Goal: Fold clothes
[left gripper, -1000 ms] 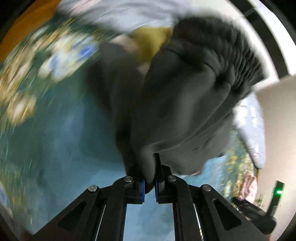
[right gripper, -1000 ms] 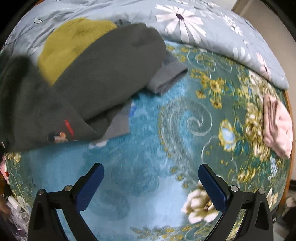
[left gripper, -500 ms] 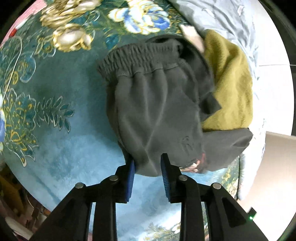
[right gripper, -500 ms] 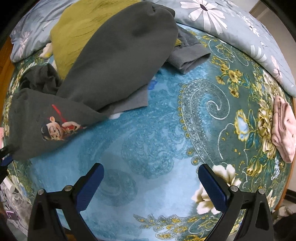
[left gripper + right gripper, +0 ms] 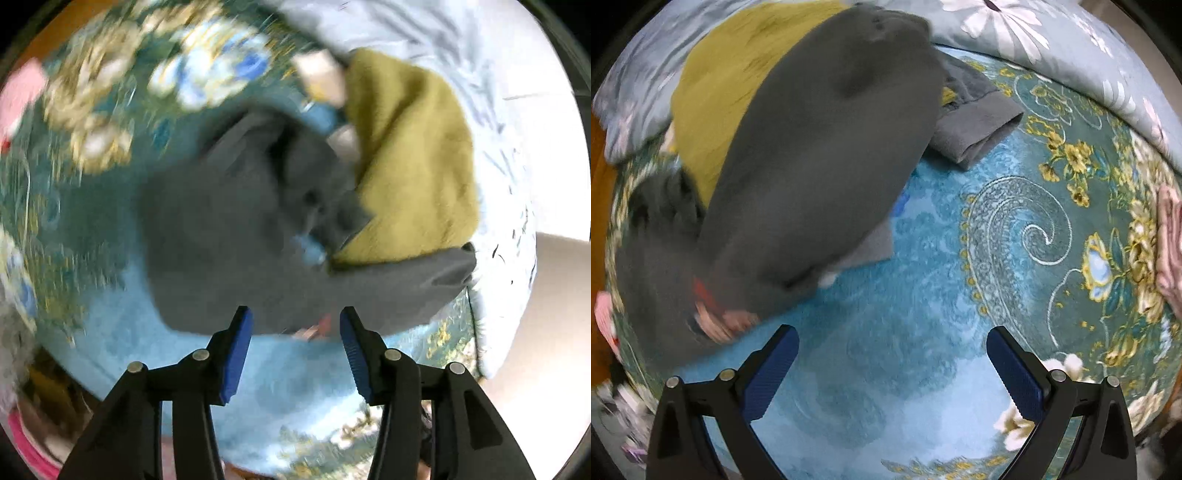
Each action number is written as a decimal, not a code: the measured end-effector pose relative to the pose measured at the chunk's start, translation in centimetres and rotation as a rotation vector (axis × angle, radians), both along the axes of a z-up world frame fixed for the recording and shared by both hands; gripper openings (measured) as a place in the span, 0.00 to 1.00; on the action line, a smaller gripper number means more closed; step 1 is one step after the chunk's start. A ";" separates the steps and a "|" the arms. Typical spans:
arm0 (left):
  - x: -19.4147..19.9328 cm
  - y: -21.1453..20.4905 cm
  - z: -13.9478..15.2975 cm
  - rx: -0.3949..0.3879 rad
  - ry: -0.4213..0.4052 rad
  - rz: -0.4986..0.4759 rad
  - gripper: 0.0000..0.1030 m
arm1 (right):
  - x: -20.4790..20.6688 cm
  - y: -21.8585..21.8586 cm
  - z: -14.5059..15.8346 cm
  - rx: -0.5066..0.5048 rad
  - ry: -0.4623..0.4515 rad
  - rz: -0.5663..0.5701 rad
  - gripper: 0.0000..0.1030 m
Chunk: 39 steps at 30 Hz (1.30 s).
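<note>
Dark grey trousers (image 5: 229,236) lie crumpled on the blue floral bedspread (image 5: 122,339), partly over a mustard-yellow garment (image 5: 410,166). My left gripper (image 5: 295,325) is open and empty, just at the trousers' near edge by a small cartoon print. In the right wrist view the grey trousers (image 5: 820,155) stretch across the yellow garment (image 5: 716,92). My right gripper (image 5: 892,354) is wide open and empty over bare bedspread, right of the print.
A folded pink garment (image 5: 1169,243) lies at the bed's right edge. A grey-blue daisy-print quilt (image 5: 1034,33) runs along the far side. Another grey piece (image 5: 975,129) lies beyond the trousers. Bedspread (image 5: 960,295) shows in front of the right gripper.
My left gripper has let go of the grey trousers and opened wider; the trousers now lie on the bed. My right gripper has moved closer to the trousers, still open.
</note>
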<state>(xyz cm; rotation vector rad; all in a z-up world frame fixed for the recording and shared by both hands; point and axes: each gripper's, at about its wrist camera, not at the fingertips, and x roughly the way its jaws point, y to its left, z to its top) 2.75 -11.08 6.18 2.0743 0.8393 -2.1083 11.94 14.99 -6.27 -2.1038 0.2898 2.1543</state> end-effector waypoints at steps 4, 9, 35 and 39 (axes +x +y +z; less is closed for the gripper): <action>-3.7 1.2 -4.9 -0.140 -0.047 -0.046 0.62 | -2.5 2.0 -1.0 -0.111 0.020 -0.148 1.00; -4.2 -0.3 -10.9 -0.184 -0.237 0.108 0.62 | -5.3 3.8 -3.0 -0.229 0.041 -0.323 0.96; 1.0 -6.6 -13.5 -0.037 -0.153 0.057 0.08 | 3.5 8.7 -0.3 -0.385 0.117 -0.579 0.07; 4.2 -5.4 -11.5 0.099 -0.027 -0.061 0.07 | 11.3 15.0 3.2 -0.338 0.209 -0.737 0.07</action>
